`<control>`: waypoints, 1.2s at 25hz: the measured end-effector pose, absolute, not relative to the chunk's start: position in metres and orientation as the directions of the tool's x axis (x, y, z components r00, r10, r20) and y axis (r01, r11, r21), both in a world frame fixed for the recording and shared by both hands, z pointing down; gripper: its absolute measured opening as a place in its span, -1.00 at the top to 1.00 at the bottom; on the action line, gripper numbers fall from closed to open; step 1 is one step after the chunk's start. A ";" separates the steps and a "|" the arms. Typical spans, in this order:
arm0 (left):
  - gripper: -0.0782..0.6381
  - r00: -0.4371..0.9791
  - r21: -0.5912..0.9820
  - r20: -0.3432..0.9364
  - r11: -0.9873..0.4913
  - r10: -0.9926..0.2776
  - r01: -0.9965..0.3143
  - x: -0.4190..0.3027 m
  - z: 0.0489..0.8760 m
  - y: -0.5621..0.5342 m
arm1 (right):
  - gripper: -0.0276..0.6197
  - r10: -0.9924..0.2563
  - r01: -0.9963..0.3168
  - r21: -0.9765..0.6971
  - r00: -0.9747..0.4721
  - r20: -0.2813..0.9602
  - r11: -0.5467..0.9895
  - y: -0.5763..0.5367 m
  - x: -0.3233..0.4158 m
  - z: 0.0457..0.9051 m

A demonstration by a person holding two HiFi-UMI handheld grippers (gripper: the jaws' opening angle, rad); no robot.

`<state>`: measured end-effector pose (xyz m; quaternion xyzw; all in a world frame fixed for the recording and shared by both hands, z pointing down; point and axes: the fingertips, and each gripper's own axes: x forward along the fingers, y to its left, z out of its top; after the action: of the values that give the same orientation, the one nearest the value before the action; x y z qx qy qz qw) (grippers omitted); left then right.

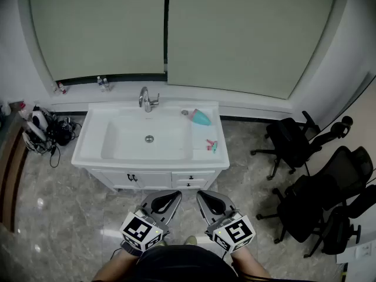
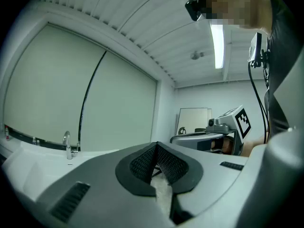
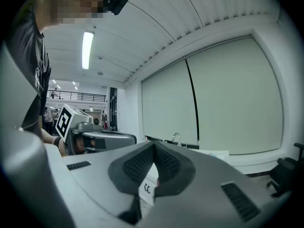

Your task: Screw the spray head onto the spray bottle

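Both tools wait level in front of the person: the left gripper [image 1: 166, 201] and the right gripper [image 1: 210, 203] have their jaws pressed fully together on nothing, which looks like a ready pose before reaching. Well ahead of the right jaws, the teal spray bottle [image 1: 201, 117] lies on the sink [image 1: 80, 150] ledge. The spray head [image 1: 211, 145] lies nearer the jaws, apart from the bottle.

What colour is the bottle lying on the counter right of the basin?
Teal. The spray bottle shows best in the head view.
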<state>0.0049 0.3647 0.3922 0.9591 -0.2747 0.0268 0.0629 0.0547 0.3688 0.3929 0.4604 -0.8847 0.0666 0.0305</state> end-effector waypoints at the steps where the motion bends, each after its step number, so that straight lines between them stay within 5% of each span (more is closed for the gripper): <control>1: 0.77 0.848 0.106 0.087 -0.841 -0.523 -0.530 0.005 0.392 0.364 | 0.91 -0.809 -0.818 -0.087 -0.576 0.115 0.569 0.368 0.054 0.392; 30: 0.77 0.850 0.103 0.139 -0.846 -0.508 -0.523 0.074 0.413 0.357 | 0.91 -0.789 -0.788 -0.144 -0.611 0.060 0.599 0.370 0.120 0.406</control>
<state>0.0737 0.3572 0.4125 0.9593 -0.2688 0.0530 0.0683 0.1201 0.3699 0.4062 0.4409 -0.8942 0.0781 -0.0048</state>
